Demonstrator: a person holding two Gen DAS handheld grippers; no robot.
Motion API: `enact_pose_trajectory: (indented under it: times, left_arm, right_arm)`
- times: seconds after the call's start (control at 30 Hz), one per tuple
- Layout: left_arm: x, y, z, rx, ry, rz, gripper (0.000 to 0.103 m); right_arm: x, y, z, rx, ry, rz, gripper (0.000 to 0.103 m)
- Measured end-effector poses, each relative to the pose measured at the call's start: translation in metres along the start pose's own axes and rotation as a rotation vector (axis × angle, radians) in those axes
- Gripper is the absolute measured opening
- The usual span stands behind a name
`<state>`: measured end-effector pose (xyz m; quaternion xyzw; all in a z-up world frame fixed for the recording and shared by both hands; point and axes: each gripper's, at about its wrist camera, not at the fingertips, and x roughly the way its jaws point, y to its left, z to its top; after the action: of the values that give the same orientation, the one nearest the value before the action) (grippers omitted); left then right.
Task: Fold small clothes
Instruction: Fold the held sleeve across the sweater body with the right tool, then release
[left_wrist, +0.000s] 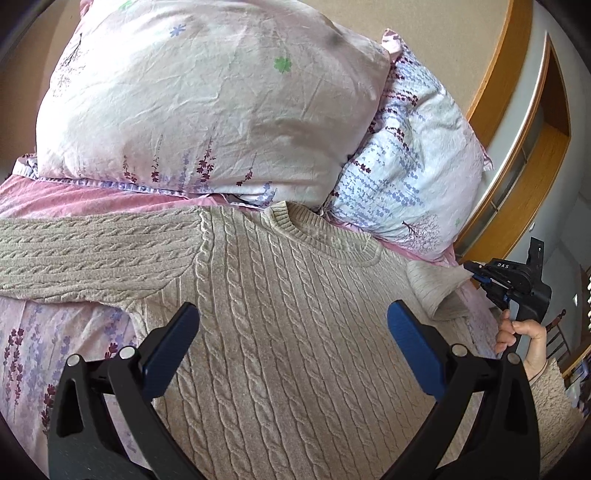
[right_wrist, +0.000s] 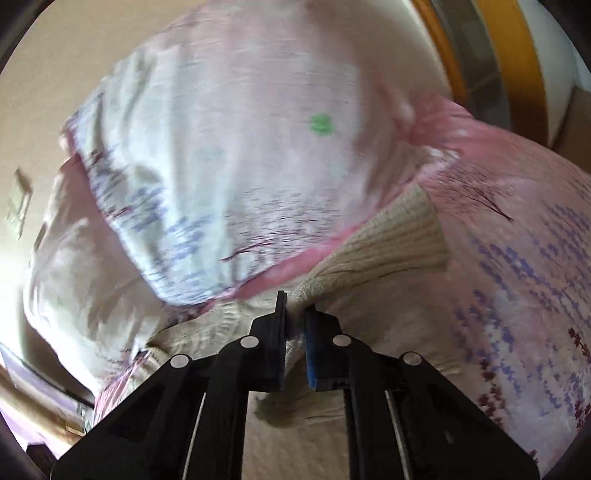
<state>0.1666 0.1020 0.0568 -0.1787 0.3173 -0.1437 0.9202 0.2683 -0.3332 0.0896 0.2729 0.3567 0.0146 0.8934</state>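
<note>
A beige cable-knit sweater (left_wrist: 288, 295) lies spread flat on the bed (left_wrist: 55, 343), neck toward two floral pillows (left_wrist: 207, 110) stacked at the head. One sleeve (left_wrist: 92, 254) stretches out across the pink floral cover.

The left gripper (left_wrist: 293, 332) hovers over the sweater's chest with its jaws wide apart and nothing between them.

The right gripper (right_wrist: 295, 325) is clamped on a bunched fold of the other sleeve (right_wrist: 388, 236), knit pinched between its pads; that sleeve's ribbed cuff lies beyond the fingertips against the lower pillow's pink edge. In the left wrist view, a hand (left_wrist: 521, 332) grips this gripper's handle at the sweater's far side.

No containers show in either view.
</note>
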Motion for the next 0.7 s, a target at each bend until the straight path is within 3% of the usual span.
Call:
enact_pose_trajectory:
  times: [0.13,0.27,0.33,0.37,0.4,0.47,0.57,0.67,0.7]
  left_arm:
    - [0.001,0.013,0.005,-0.089,0.001,-0.047,0.101]
    - [0.009,0.02,0.005,-0.162,0.033,-0.085,0.101]
    - [0.015,0.022,0.004,-0.198,0.064,-0.1,0.1]
    - [0.019,0.022,0.003,-0.212,0.08,-0.109,0.097]
    - [0.023,0.022,0.003,-0.225,0.098,-0.119,0.095]
    - [0.032,0.021,0.002,-0.25,0.136,-0.132,0.091]
    - [0.052,0.019,0.0,-0.314,0.209,-0.169,0.083]
    - [0.073,0.012,0.0,-0.36,0.275,-0.181,0.078]
    - [0.078,0.009,0.0,-0.361,0.29,-0.168,0.076]
  right_arm:
    - [0.01,0.084,-0.03,-0.229,0.084,0.144,0.009]
    - [0.06,0.135,-0.085,-0.375,0.315,0.166,0.012]
    - [0.084,0.144,-0.112,-0.415,0.452,0.143,0.018]
    - [0.086,0.145,-0.121,-0.426,0.475,0.129,0.021]
    - [0.077,0.144,-0.12,-0.435,0.443,0.142,0.035]
    - [0.06,0.138,-0.109,-0.395,0.434,0.185,0.057]
    - [0.029,0.109,-0.079,-0.25,0.376,0.214,0.058]
    - [0.003,0.052,-0.044,-0.019,0.323,0.16,0.056]
    - [-0.005,0.028,-0.037,0.062,0.307,0.137,0.05]
